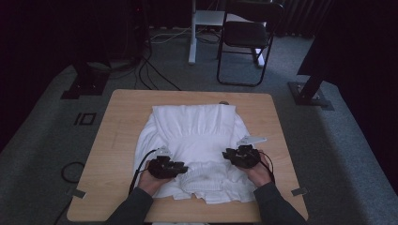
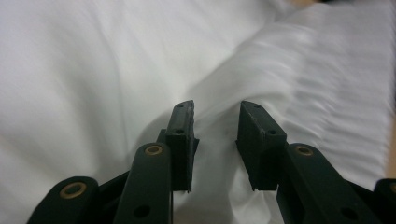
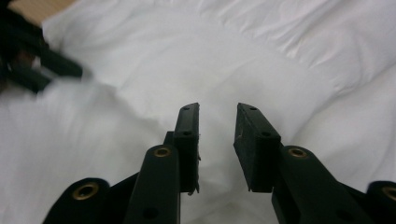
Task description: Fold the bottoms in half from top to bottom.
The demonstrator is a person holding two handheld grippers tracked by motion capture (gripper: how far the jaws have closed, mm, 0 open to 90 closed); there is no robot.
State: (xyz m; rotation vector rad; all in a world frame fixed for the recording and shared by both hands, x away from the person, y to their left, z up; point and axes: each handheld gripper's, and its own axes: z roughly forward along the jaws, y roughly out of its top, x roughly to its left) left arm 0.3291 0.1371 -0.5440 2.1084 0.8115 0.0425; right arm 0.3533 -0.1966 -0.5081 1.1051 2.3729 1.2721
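A white garment (image 1: 197,140) lies spread over the middle of the wooden table (image 1: 117,140), its ribbed hem bunched near the front edge. My left gripper (image 1: 180,168) rests on the garment's front left part and points inward. In the left gripper view its jaws (image 2: 217,116) stand a little apart over a raised fold of the white cloth (image 2: 299,74), not pressing on it. My right gripper (image 1: 230,154) sits on the front right part. In the right gripper view its jaws (image 3: 218,116) are also apart above the cloth (image 3: 261,60). The other gripper (image 3: 28,65) shows blurred at that view's top left.
Bare wood runs along the table's left, right and front edges. Beyond the table stand a black chair (image 1: 248,37), a white stand leg (image 1: 192,42) and two dark stand bases (image 1: 84,84). Cables (image 1: 150,75) lie on the grey carpet.
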